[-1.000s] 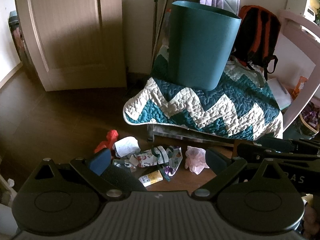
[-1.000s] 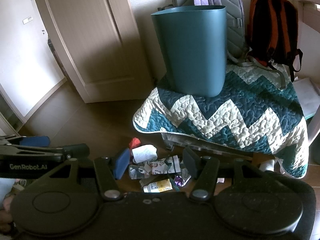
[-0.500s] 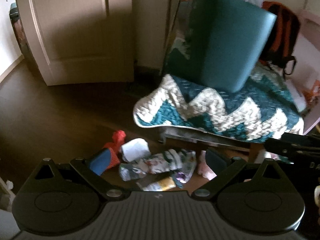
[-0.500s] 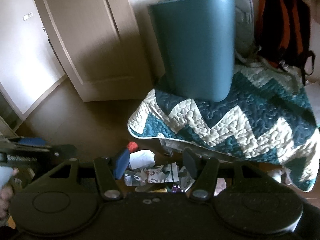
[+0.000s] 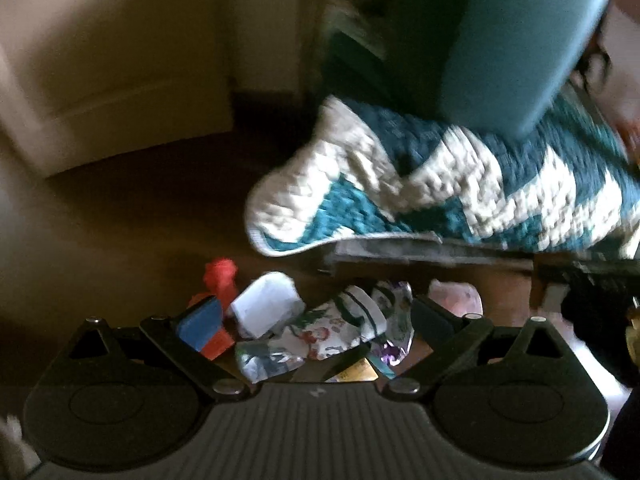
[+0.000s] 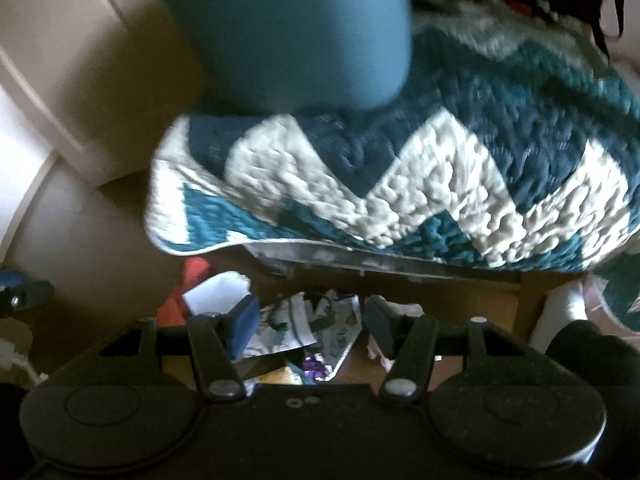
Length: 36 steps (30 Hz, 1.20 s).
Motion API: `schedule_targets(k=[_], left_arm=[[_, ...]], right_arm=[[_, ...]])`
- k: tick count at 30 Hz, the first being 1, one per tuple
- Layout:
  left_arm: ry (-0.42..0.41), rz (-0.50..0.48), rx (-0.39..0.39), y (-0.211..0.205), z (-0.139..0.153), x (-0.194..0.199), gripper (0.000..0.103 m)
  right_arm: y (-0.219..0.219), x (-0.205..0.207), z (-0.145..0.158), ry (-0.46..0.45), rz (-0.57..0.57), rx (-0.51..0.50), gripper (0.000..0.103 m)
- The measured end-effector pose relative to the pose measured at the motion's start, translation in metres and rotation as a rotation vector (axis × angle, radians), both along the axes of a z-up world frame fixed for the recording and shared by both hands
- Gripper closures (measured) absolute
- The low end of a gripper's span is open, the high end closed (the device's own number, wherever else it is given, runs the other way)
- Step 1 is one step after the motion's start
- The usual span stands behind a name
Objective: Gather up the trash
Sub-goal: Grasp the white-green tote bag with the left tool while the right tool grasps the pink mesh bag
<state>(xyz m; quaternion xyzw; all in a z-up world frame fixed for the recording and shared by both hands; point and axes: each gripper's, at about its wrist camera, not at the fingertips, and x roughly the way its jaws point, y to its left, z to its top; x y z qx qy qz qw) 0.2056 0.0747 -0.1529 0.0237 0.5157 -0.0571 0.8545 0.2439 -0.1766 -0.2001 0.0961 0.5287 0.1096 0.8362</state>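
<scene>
Trash litters floor under quilt edge; both grippers spread apart, empty.

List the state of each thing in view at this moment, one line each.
left gripper: open, empty, above the trash pile
right gripper: open, empty
teal bin: upright on the quilt
quilt: draped over a low table edge
printed wrapper: crumpled on the floor
white paper: crumpled on the floor
red scrap: on the floor

Dim, heavy motion blur both views; fisheye edges dark, bent
</scene>
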Motion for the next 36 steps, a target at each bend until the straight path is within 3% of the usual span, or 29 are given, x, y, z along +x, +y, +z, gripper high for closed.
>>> schedule_targets(k=[4,10,13,20,27,36], left_arm=[[0.060,-0.144,0.030,-0.020,-0.041,0.034,0.002],[0.144,-0.387,0.179,-0.051,-0.117,0.065,0.002],[0.196,-0.470,0.212,-0.060,-0.157,0.073,0.002],[0.314,-0.504,0.203,-0.070,-0.234,0.091,0.002],[0.308,-0.563,0.310,-0.081,-0.303,0.097,0.002],[0.348,-0.621,0.341,-0.090,-0.356,0.097,0.003]], right_arm=[[0.000,0.023,-0.048,0.068,-0.017,-0.021,0.044],[0.005,0.045,-0.120,0.162,-0.018,-0.099,0.044],[0.006,0.051,-0.151,0.191,-0.005,-0.128,0.044],[0.012,0.056,-0.206,0.257,0.069,-0.176,0.044],[0.028,0.070,-0.255,0.275,0.186,-0.273,0.044],[0.026,0.075,-0.294,0.326,0.249,-0.323,0.044]])
